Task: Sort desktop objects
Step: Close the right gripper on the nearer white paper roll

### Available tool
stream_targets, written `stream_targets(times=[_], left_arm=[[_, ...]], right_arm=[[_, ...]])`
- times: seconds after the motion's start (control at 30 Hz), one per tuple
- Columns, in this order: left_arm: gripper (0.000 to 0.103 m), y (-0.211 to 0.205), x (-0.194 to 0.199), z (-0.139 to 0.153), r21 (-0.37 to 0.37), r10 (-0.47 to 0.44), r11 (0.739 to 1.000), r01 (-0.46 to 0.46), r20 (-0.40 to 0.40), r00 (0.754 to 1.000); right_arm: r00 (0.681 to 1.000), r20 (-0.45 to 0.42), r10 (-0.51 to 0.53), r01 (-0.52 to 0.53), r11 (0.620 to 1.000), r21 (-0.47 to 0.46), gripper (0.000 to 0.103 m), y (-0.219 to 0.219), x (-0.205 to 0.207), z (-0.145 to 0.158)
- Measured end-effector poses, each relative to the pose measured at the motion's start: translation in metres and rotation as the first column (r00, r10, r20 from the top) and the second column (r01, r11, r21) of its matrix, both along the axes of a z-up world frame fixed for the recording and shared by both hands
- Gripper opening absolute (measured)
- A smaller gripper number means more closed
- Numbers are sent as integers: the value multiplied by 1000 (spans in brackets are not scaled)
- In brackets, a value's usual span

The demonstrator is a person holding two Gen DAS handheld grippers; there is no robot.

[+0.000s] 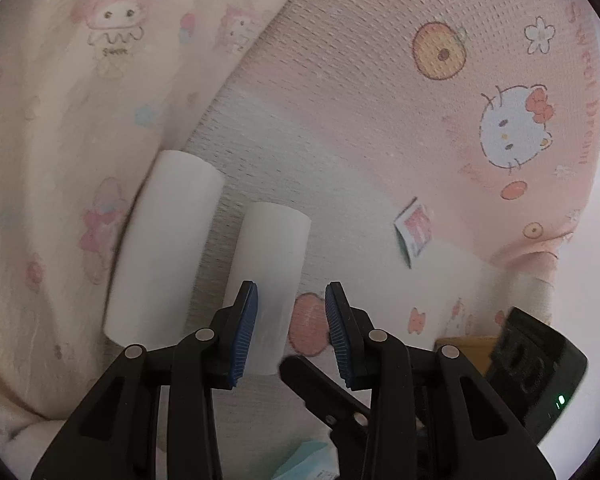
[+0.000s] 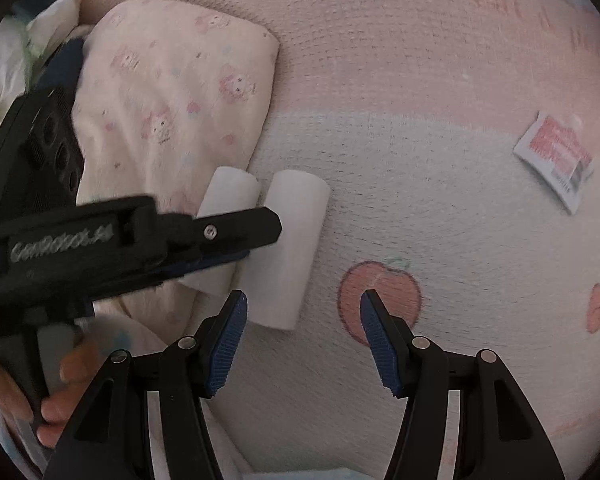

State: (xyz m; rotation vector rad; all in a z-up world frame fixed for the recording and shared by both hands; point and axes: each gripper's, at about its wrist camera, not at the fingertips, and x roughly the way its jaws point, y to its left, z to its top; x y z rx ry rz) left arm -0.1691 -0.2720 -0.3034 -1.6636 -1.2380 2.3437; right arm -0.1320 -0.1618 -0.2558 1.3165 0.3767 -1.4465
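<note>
Bedding fills both views: a pink and pale-green knitted blanket (image 1: 380,92) printed with cartoon cats and fruit carries everything, and a cream pillow (image 2: 172,92) with small pink figures lies along its left side. Two white rolls lie side by side on the pale-green band, just off the pillow's edge. The larger-looking one (image 1: 164,248) touches the pillow; the second roll (image 2: 288,248) lies just right of it. A small red-and-white packet (image 2: 556,156) lies well apart, toward the blanket's right edge. The left gripper (image 1: 291,328) is released, its blue pads apart, the left pad in front of the second roll's near end without clearly pressing it. The right gripper (image 2: 302,336) stands wide and empty, the second roll's near end just beyond its left pad.
</note>
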Motion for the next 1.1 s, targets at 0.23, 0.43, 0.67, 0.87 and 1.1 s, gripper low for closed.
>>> stream_targets(times=[0.23,0.43,0.67,0.87,1.1], left_arm=[[39,5,-3,-8,148,-24,989,30,-44,999],[40,6,-5,-10,37,23,999,-24,33,999],[40,13,-16,-18,-7,2,1000,-2,71,997],[40,16,-17,-24,82,-14,997,11,40,999],[40,40,-11,-5,76,-106,991,111,-72,992]], right_arm=[[997,71,-40,38,999,26,52,-5,-5,-17],[983,169,-73,66,997,47,40,-10,-9,-30],[982,179,-65,57,997,51,40,-12,-10,-30],[987,144,-73,63,995,74,40,-9,-15,-26],[995,76,-64,59,995,77,40,6,-22,-5]])
